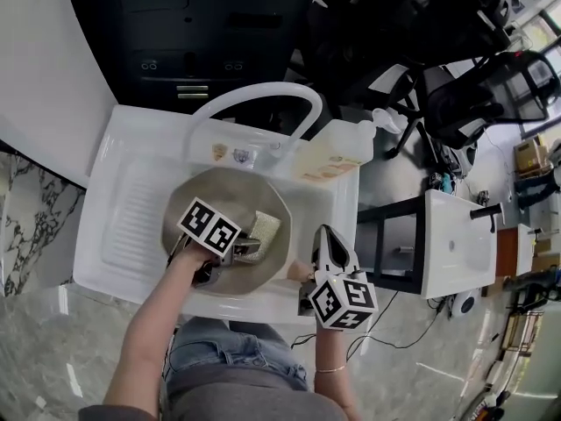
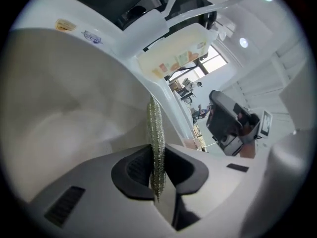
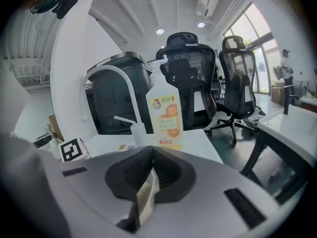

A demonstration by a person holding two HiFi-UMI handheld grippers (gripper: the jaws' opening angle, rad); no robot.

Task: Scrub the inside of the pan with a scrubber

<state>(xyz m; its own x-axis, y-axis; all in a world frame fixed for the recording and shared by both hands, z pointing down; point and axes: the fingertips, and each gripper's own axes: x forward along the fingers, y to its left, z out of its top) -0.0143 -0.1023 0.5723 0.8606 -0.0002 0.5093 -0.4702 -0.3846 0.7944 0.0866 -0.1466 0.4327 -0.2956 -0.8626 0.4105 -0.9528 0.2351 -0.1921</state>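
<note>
A round grey pan (image 1: 219, 191) lies in the white sink (image 1: 127, 160). My left gripper (image 1: 246, 246) reaches into the pan and is shut on a flat scrubber (image 1: 262, 226), which rests on the pan's inner surface right of centre. In the left gripper view the scrubber (image 2: 156, 133) shows edge-on as a glittery strip between the jaws of the left gripper (image 2: 158, 168), with the pan's inside (image 2: 59, 98) to the left. My right gripper (image 1: 324, 246) is at the pan's near right rim, shut on the tan pan handle (image 1: 297, 273). In the right gripper view the handle (image 3: 144, 196) sits deep in the right gripper (image 3: 148, 178).
A white arched faucet (image 1: 254, 95) and an orange-label soap bottle (image 1: 333, 152) stand at the sink's back. A ribbed drainboard (image 1: 131, 222) is left of the basin. A white table (image 1: 456, 244) on a dark frame is to the right. Office chairs (image 3: 190, 68) stand behind.
</note>
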